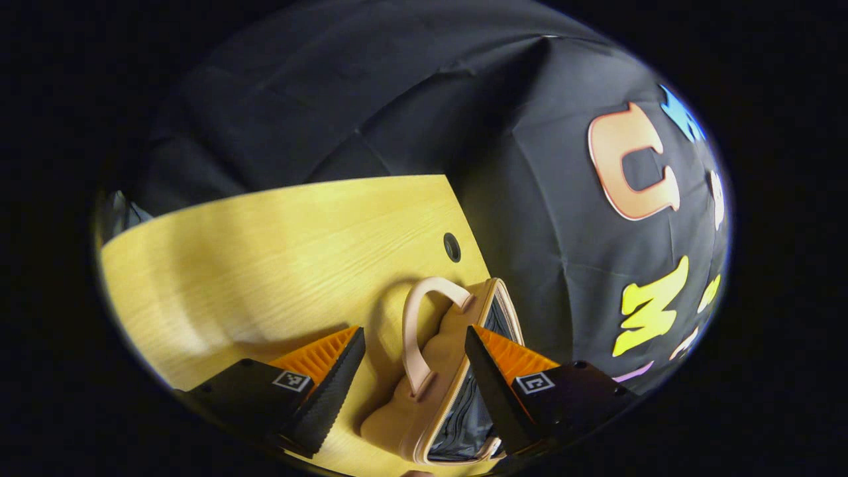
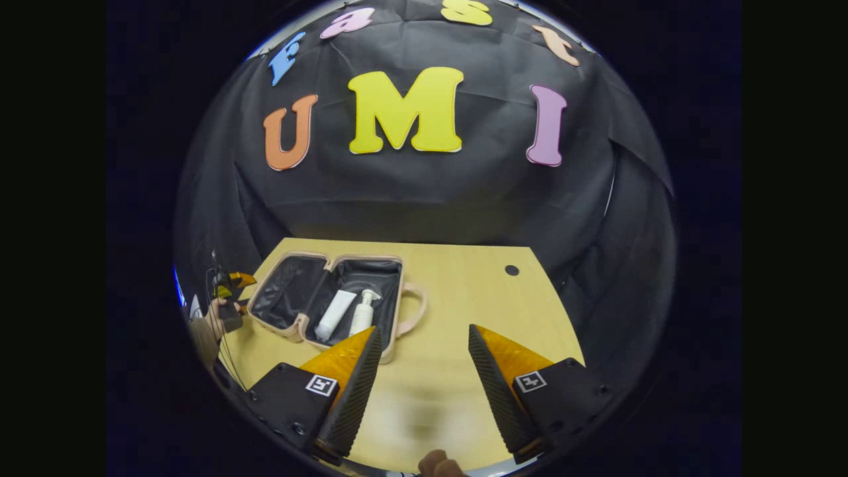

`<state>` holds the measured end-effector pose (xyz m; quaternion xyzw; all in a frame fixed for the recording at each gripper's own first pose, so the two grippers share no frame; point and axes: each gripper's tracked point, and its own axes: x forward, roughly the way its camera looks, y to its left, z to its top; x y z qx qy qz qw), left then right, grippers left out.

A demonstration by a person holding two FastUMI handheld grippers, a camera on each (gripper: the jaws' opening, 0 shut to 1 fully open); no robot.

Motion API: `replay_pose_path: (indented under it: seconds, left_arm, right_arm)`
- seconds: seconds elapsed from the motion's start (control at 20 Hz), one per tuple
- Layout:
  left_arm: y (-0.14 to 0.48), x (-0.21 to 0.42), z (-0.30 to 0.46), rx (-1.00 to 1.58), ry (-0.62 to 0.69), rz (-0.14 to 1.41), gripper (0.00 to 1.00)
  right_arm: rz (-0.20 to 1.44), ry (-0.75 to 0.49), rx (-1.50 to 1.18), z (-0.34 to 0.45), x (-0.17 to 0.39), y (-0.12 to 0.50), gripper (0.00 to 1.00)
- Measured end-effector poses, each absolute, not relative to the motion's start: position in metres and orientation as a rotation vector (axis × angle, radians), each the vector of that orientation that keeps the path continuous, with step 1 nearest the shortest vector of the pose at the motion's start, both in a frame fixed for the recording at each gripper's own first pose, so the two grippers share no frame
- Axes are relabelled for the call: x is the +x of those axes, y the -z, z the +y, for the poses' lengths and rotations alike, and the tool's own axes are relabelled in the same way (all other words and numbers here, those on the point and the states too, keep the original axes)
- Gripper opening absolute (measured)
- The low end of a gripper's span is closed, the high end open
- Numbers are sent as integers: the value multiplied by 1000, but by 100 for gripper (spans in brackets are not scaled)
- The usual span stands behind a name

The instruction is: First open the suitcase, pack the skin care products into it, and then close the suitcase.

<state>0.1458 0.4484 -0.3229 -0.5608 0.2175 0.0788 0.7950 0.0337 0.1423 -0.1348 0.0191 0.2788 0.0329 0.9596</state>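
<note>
Right gripper view: lay open on the pale wooden table [image 2: 464,291], the beige zip-around suitcase [image 2: 331,295], holding a white tube [image 2: 335,315] and white pump bottle [image 2: 362,313] side by side. Right gripper [image 2: 424,371] spread wide, empty. Left gripper [image 1: 414,371] agape beside the case's handle [image 1: 421,331].

A light wooden table [image 2: 464,278] with a pale yellow grain stands inside a booth. Its top has a small round dark hole [image 2: 511,270] near the far corner, also seen in the left gripper view [image 1: 452,246]. Black cloth [image 2: 424,192] hangs behind and beside the table as the wall, creased and folded in places. Soft light from above leaves blurred shadows on the wood.
</note>
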Motion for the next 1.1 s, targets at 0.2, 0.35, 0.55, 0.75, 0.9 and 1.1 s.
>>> replay_pose_path:
  seconds: [0.2,0.35,0.55,0.75,0.9,1.1]
  left_arm:
    - [327,149,449,-1258,-181,461,67]
    - [327,151,454,-1240,-218,465,27]
    - [318,149,452,-1193,-236,485,11]
    - [276,147,455,-1137,-229,411,5]
    - [224,148,444,-1080,-192,317,3]
    - [165,145,420,-859,-177,286,3]
  right_arm:
    - [521,-34,20,136,18,124,77]
    - [480,-21,16,134,11,110,77]
    - [422,-17,21,126,4,91,77]
    - [369,-21,39,112,-1,77,79]
    - [331,-21,17,97,0,73,78]
    - [260,-41,-19,87,2,59,79]
